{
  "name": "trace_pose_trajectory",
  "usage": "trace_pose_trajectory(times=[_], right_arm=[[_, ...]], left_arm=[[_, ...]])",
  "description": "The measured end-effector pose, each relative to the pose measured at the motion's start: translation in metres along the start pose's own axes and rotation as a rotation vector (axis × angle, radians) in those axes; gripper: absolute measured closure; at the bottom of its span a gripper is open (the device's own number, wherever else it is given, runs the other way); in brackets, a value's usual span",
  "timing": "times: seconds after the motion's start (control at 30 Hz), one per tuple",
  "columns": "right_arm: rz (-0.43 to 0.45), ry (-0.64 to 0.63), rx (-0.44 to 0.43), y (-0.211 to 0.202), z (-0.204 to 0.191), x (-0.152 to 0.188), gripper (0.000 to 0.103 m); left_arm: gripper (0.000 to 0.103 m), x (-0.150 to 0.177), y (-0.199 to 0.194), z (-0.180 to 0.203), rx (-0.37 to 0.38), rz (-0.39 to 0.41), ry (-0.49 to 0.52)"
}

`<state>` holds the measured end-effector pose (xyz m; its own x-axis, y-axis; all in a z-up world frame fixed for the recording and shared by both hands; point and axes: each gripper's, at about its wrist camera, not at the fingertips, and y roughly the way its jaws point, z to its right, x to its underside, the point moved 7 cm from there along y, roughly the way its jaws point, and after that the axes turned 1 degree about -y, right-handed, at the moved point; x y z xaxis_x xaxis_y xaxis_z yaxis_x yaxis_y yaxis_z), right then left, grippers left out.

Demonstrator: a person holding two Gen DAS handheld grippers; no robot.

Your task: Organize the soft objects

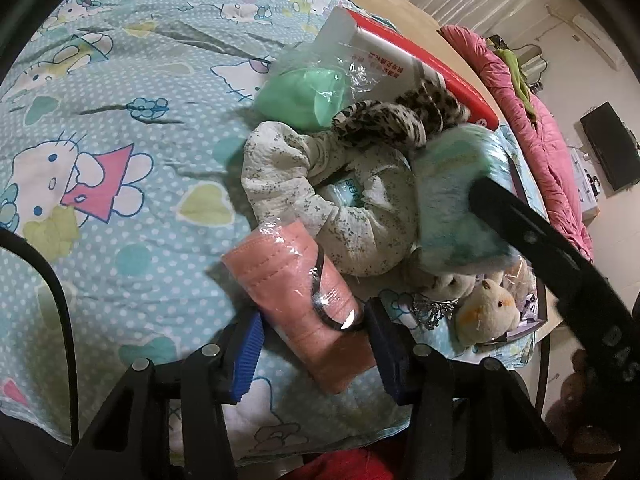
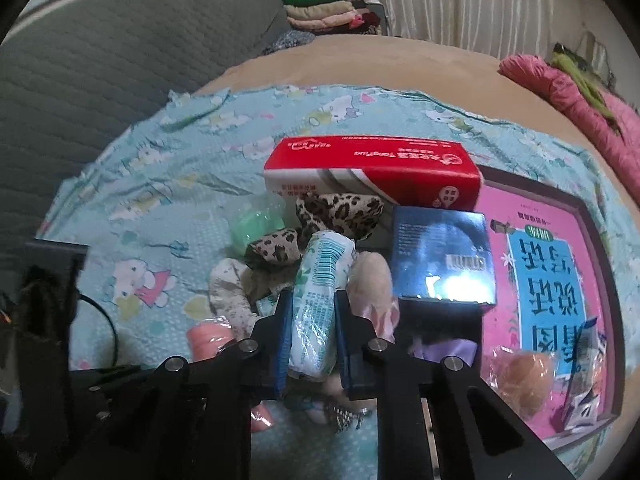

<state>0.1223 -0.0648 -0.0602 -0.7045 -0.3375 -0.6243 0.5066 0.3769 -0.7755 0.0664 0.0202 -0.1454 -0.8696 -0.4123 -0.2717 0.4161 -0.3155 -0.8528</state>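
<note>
Both my tongs gripped packs: left (image 1: 312,344) the pink one (image 1: 296,292), right (image 2: 310,344) the tissues (image 2: 316,312), red box (image 2: 372,172) at twelve o'clock.

Your tissue pack (image 1: 460,200) is motion-blurred in the left wrist view; the toy rabbit (image 2: 372,280) hides behind it on the right.

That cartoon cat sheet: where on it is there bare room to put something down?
The cartoon cat sheet lies bare left of the pile, from the green packet and the floral cloth out to its edge. It is crowded from the red box and leopard cloth down to the plush chick and over the pink book.
</note>
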Motion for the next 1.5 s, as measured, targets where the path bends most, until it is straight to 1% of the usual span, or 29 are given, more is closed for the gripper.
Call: trace_pose_trajectory(times=[0.07, 0.37, 0.6, 0.73, 1.1, 1.3, 1.5], right_arm=[[0.021, 0.019, -0.022, -0.010, 0.003, 0.000, 0.083], [0.087, 0.050, -0.043, -0.038, 0.012, -0.003, 0.083], [0.127, 0.069, -0.061, -0.054, 0.017, -0.005, 0.083], [0.146, 0.082, -0.068, -0.061, 0.022, -0.006, 0.083], [0.198, 0.133, -0.066, -0.077, 0.044, -0.006, 0.083], [0.229, 0.144, -0.064, -0.087, 0.052, -0.004, 0.083], [0.266, 0.157, -0.062, -0.098, 0.062, -0.006, 0.083]], left_arm=[[0.054, 0.001, -0.005, -0.002, 0.000, 0.005, -0.001], [0.054, 0.000, -0.034, -0.006, -0.025, 0.062, -0.002], [0.054, -0.008, -0.052, 0.001, -0.063, 0.117, 0.035], [0.054, -0.012, -0.063, 0.012, -0.090, 0.154, 0.058], [0.054, -0.018, -0.077, 0.039, -0.142, 0.204, 0.136], [0.054, -0.017, -0.081, 0.056, -0.149, 0.213, 0.171], [0.054, -0.018, -0.089, 0.083, -0.153, 0.233, 0.226]])
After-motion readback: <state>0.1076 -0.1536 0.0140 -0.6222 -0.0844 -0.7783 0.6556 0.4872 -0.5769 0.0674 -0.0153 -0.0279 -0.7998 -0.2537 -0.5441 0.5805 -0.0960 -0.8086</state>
